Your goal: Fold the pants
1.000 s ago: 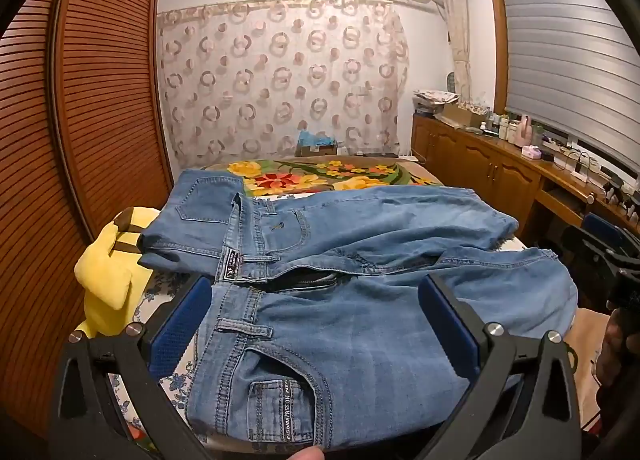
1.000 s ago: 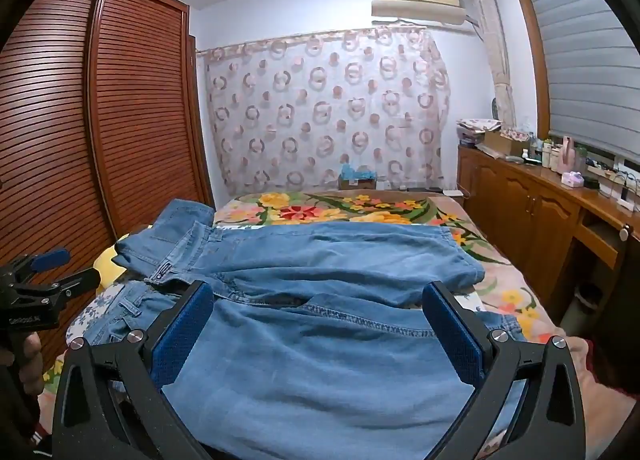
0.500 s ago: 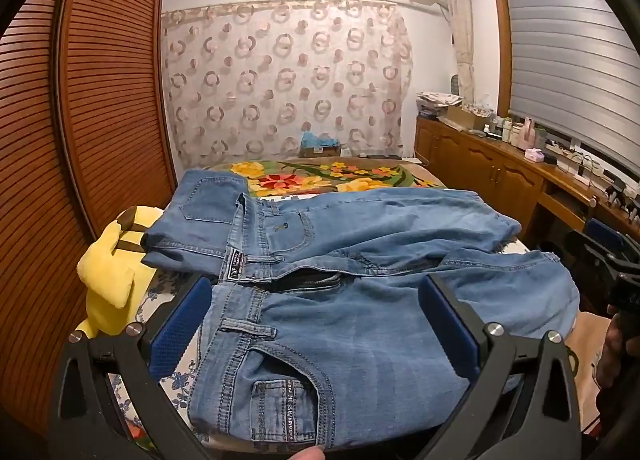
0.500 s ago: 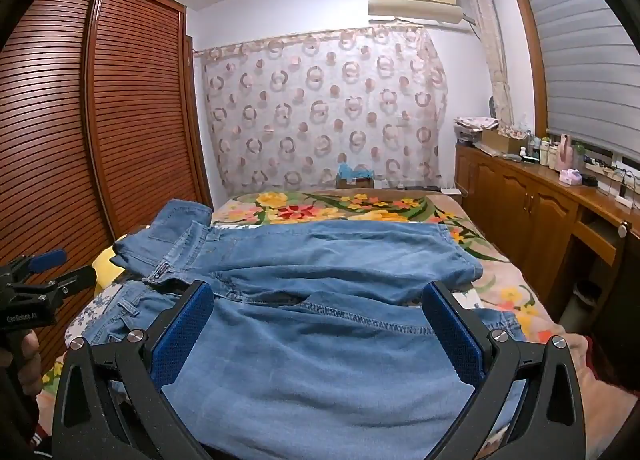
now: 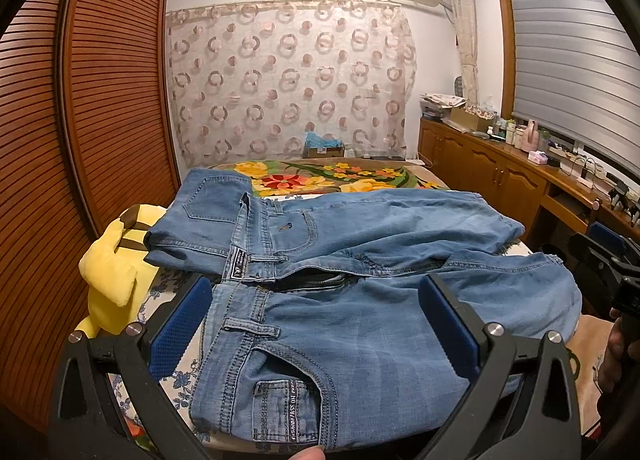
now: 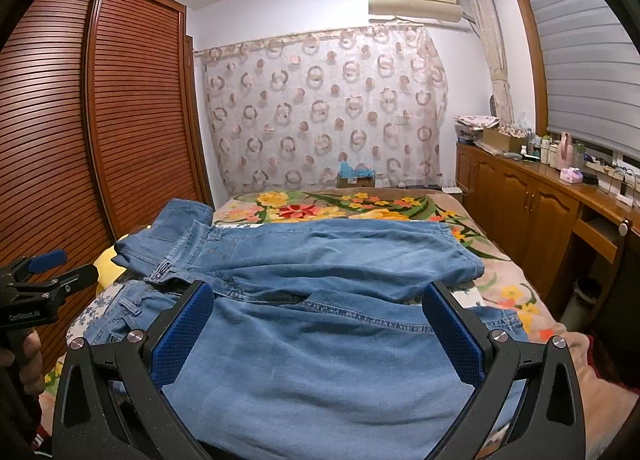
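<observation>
Light blue jeans [image 5: 360,324] lie spread on the bed, waistband to the left, both legs running right side by side. They also show in the right wrist view [image 6: 320,340]. My left gripper [image 5: 314,324] is open and empty, held above the waist and front pocket. My right gripper [image 6: 318,332] is open and empty, held above the near leg. The right gripper shows at the right edge of the left wrist view [image 5: 608,260]; the left gripper shows at the left edge of the right wrist view [image 6: 40,284].
A yellow plush toy [image 5: 112,268] lies left of the jeans against the brown louvered wardrobe [image 5: 80,139]. A floral bedspread [image 5: 320,179] covers the far bed. A wooden cabinet counter [image 5: 520,163] with bottles runs along the right wall.
Both grippers have risen or tilted up slightly, so the jeans sit a little lower in view. The jeans have not moved and both grippers stay open.
</observation>
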`<state>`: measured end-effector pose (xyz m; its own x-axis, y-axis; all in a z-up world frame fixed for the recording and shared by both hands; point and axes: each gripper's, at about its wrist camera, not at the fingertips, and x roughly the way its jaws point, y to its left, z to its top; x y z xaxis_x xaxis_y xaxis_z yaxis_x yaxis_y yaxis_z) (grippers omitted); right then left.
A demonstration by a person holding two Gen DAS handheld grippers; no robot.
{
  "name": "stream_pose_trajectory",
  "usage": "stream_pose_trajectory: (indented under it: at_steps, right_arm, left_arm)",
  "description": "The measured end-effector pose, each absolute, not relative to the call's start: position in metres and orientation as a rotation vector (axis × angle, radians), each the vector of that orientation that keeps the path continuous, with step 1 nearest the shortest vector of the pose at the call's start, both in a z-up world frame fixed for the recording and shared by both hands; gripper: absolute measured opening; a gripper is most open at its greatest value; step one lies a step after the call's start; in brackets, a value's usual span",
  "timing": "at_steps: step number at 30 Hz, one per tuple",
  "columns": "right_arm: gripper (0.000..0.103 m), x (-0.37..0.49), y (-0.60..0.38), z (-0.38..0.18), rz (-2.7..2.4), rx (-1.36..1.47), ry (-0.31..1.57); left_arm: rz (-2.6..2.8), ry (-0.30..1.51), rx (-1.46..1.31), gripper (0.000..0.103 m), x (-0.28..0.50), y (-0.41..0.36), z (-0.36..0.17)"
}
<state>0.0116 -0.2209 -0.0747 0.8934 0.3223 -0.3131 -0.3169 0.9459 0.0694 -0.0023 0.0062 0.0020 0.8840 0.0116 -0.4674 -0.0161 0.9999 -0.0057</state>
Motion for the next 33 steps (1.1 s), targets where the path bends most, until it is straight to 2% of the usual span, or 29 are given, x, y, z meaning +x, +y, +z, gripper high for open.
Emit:
stream_pose_trajectory:
  at_steps: [33]
  right_arm:
    - [0.103,0.0111,-0.2179,-0.0735,0.334,0.018,0.323]
  left_arm:
    - [0.013,0.481,-0.014,0.103,-0.0025,0.0077,0.0021]
